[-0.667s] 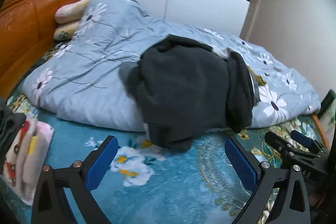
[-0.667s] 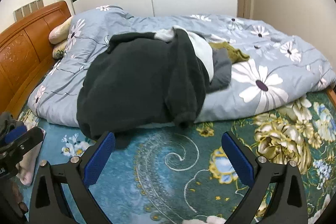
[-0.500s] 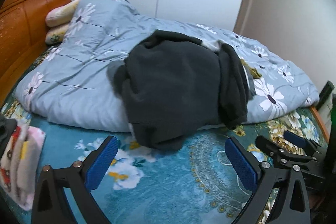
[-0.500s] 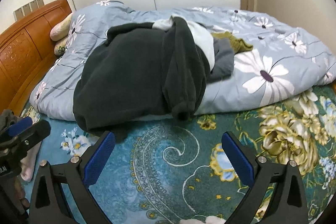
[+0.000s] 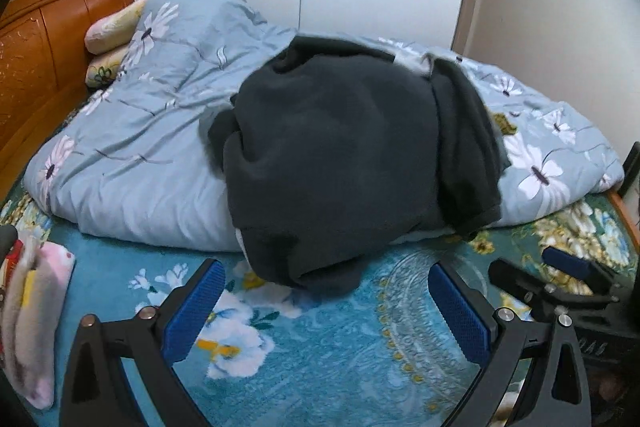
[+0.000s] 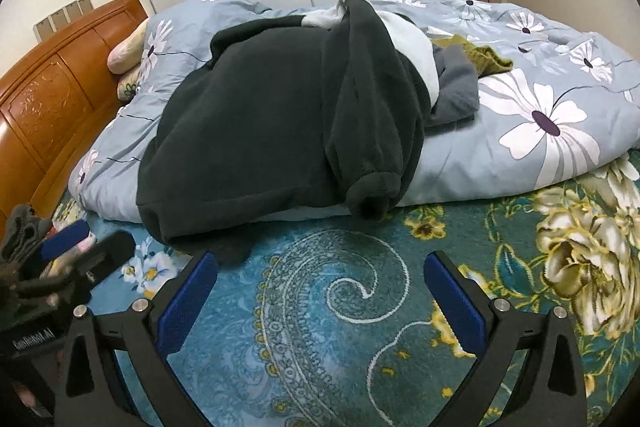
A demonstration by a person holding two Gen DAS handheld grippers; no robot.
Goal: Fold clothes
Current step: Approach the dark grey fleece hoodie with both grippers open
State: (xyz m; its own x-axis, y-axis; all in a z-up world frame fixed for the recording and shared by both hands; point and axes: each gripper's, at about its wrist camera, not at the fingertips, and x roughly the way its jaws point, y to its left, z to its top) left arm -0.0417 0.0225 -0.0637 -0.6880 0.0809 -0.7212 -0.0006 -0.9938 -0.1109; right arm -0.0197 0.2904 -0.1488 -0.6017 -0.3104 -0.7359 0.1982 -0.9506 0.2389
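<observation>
On left gripper (image 6: pixel 76 255) body: blurred white lettering, unreadable; both grippers' jaws apart, empty.

One dark sweatshirt (image 5: pixel 340 155), one floral duvet (image 5: pixel 160 131), two pillows (image 5: pixel 114 27), two hand-held grippers (image 5: pixel 326 303), one headboard (image 5: pixel 44 55)

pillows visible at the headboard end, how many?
2: a pale pink pillow poking out from under the blue floral duvet, and a yellowish floral pillow stacked beneath it. The duvet may hide more.
</observation>
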